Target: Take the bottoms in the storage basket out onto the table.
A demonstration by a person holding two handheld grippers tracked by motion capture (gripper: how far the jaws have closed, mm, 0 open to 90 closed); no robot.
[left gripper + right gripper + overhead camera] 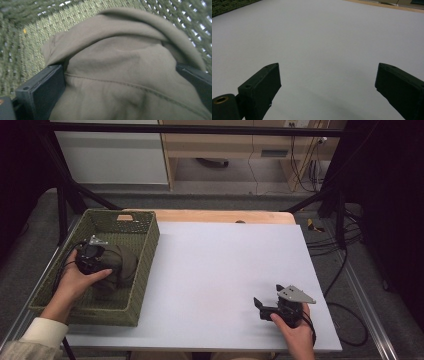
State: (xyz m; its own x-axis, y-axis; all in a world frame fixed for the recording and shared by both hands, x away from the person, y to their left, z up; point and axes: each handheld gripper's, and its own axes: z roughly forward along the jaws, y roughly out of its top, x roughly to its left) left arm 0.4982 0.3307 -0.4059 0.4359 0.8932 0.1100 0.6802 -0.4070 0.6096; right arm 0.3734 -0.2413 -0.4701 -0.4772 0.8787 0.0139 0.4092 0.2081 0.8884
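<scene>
Left gripper (102,265) down inside woven basket (145,270), jaws spread wide around bunched olive-brown cloth (120,65); pads flanking the fabric, firm pressure not discernible. Cloth lying in the basket, far end curled against the weave. Right gripper (328,87) parted wide above bare white table sheet (324,37), holding nothing. Left fingertips buried beneath cloth; basket floor mostly covered.

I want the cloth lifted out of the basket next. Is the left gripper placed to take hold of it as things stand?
Probably yes: the left gripper is down inside the green basket, jaws wide on either side of the brown cloth, nothing between.
</scene>
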